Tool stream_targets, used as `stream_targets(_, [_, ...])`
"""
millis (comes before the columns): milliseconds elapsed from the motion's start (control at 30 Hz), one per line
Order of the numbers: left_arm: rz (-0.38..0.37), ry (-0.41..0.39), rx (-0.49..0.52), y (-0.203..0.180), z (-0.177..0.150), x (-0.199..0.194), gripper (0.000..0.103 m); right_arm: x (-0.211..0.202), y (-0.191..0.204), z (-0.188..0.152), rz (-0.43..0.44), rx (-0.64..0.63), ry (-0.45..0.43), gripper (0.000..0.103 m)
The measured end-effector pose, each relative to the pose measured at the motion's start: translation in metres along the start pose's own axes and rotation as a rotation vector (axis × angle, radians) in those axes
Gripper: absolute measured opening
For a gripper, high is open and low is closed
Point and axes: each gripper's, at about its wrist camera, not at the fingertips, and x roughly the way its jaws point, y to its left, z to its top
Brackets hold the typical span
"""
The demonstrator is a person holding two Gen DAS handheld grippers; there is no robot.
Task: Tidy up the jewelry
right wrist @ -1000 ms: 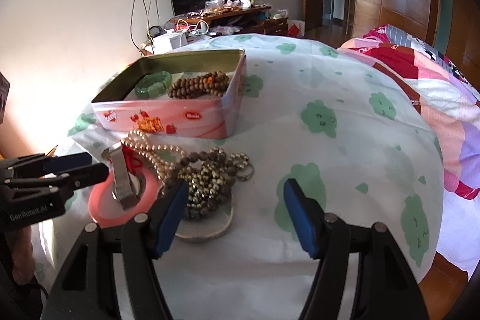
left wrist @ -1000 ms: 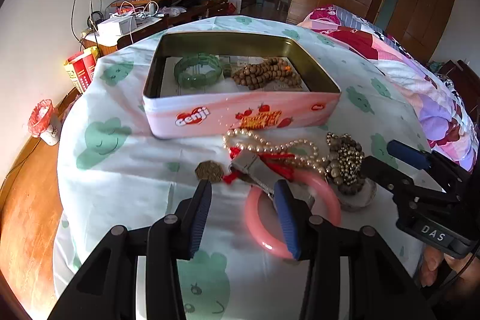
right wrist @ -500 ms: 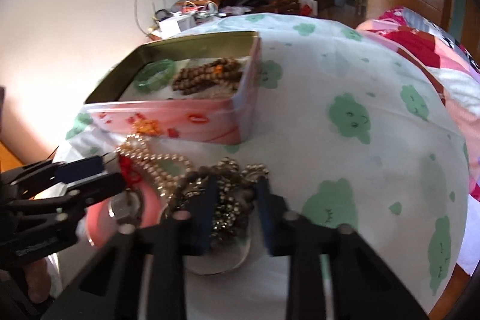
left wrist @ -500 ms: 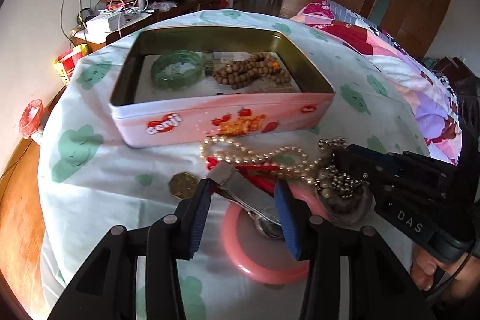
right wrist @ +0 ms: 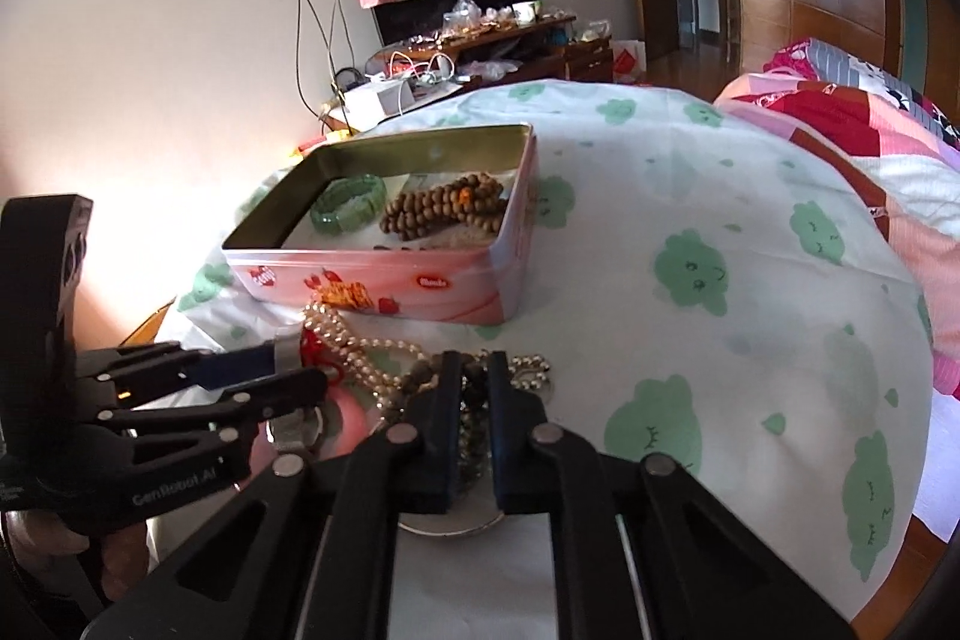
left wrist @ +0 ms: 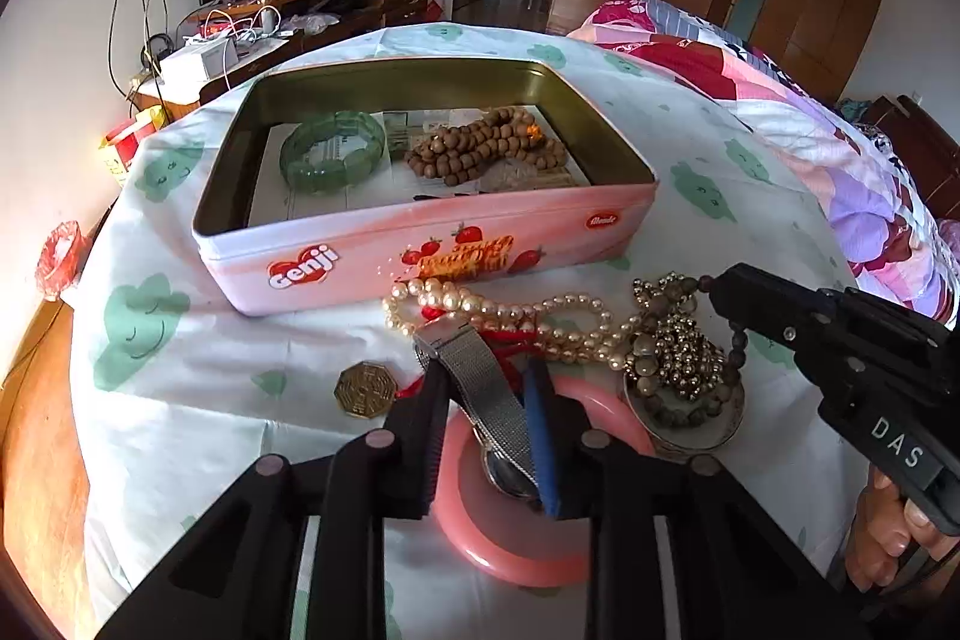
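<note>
A silver mesh-band watch (left wrist: 480, 370) lies across a pink bangle (left wrist: 510, 538). My left gripper (left wrist: 485, 377) straddles the band; its jaws are closing and both pads touch the band's edges. To the right lies a heap of dark and gold beads (left wrist: 678, 358) over a silver bangle (left wrist: 690, 436). My right gripper (right wrist: 474, 370) is shut on a dark bead strand (right wrist: 474, 412) of that heap. A pearl necklace (left wrist: 510, 310) and red cord run between the two. The pink tin (left wrist: 420, 250) behind holds a green bracelet (left wrist: 333, 151) and brown wooden beads (left wrist: 486, 148).
An octagonal gold coin (left wrist: 365, 391) lies left of the watch. The round table has a white cloth (right wrist: 690, 280) with green prints, bare on its right half. A bed with a patterned quilt (left wrist: 810, 100) stands right; a cluttered sideboard (left wrist: 288, 10) lines the far wall.
Both grippers came down onto the jewelry pile. The right jaws went from wide open to shut on the bead heap. The left jaws narrowed around the watch band.
</note>
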Motion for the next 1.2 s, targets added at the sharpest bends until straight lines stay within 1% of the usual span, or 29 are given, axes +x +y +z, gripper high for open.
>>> stream_targets(100, [-0.009, -0.003, 0.0, 0.001, 0.0, 0.0, 0.024, 0.003, 0.002, -0.001, -0.007, -0.011, 0.01, 0.01])
stream_targets(233, [-0.011, -0.006, 0.008, 0.002, 0.002, -0.001, 0.02, 0.002, 0.0, -0.004, -0.005, -0.009, 0.007, 0.01])
stream_targets(333, [-0.037, -0.015, -0.004, 0.003, 0.003, -0.007, 0.011, -0.003, -0.001, -0.003, -0.001, -0.005, -0.011, 0.01])
stream_targets(500, [-0.023, -0.054, 0.019, -0.001, 0.002, -0.022, 0.011, -0.011, -0.001, 0.001, 0.008, -0.002, -0.038, 0.01])
stream_targets(667, [-0.029, -0.094, 0.002, 0.003, 0.004, -0.039, 0.011, -0.017, 0.001, 0.003, 0.015, -0.004, -0.057, 0.01])
stream_targets(800, [-0.066, -0.137, -0.012, 0.009, 0.009, -0.056, 0.011, -0.023, 0.003, 0.006, 0.018, -0.01, -0.073, 0.01])
stream_targets(867, [-0.069, -0.166, -0.012, 0.01, 0.01, -0.062, 0.011, -0.025, 0.005, 0.008, 0.016, -0.015, -0.081, 0.01])
stream_targets(933, [-0.093, -0.183, -0.021, 0.014, 0.012, -0.066, 0.011, -0.026, 0.005, 0.008, 0.017, -0.016, -0.083, 0.01])
stream_targets(1200, [-0.104, -0.186, -0.061, 0.03, 0.017, -0.07, 0.011, -0.025, 0.004, 0.008, 0.018, -0.019, -0.085, 0.01])
